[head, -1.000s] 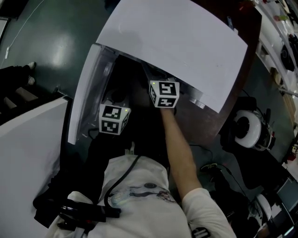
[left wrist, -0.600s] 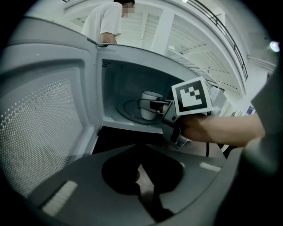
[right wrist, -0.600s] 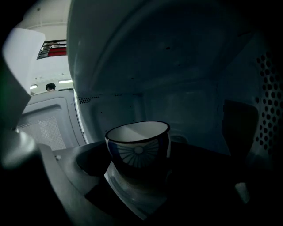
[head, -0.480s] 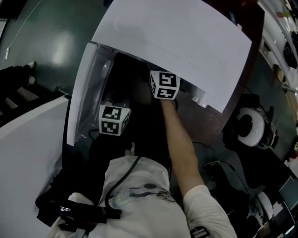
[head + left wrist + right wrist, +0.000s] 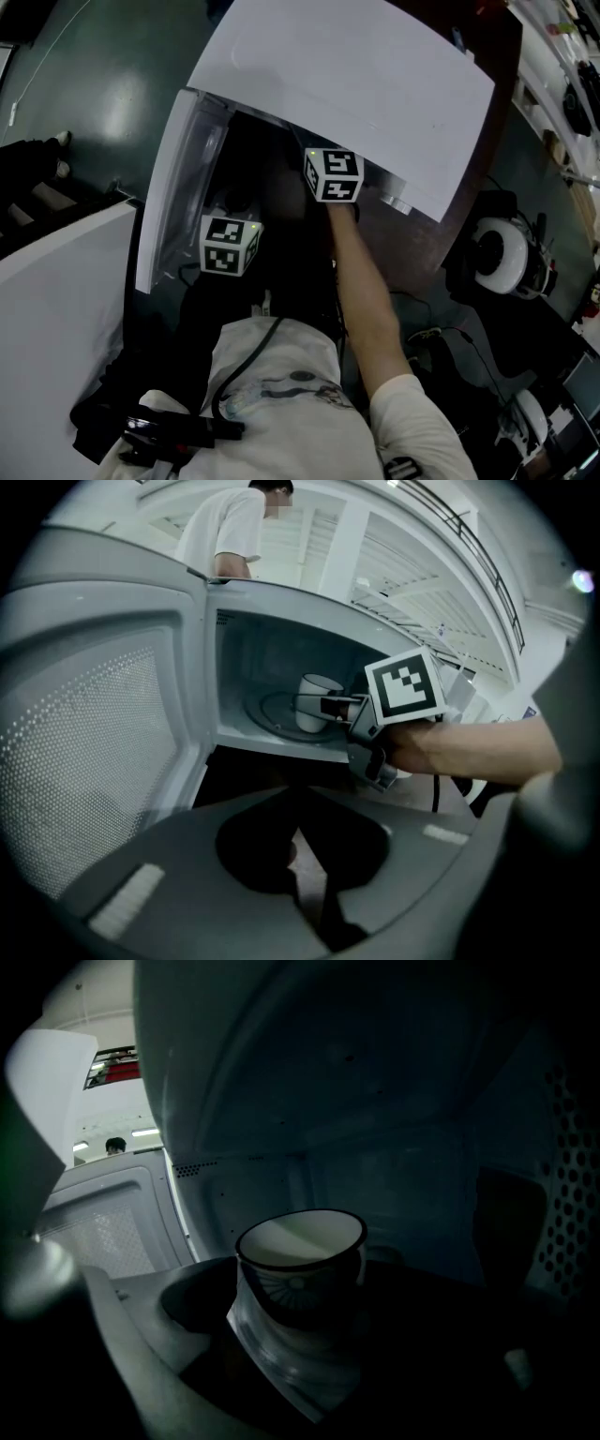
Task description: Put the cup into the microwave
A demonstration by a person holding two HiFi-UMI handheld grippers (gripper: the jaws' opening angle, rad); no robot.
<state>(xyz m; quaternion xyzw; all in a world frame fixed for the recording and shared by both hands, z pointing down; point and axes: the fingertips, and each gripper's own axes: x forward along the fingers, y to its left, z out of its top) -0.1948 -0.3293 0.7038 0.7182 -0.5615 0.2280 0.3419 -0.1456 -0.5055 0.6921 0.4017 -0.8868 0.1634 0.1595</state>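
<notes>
Right gripper view: cup [image 5: 300, 1251] in tongs [image 5: 302, 1330]

White short-sleeved T-shirt [image 5: 300, 352], black cable [image 5: 239, 367], black-and-white marker cubes [image 5: 228, 246].

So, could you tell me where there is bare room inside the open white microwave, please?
The round turntable is bare left of the white dark-rimmed cup, up to the cavity's left wall. The right side of the opening is crowded: the right gripper, shut on the cup, and the person's forearm fill it.
</notes>
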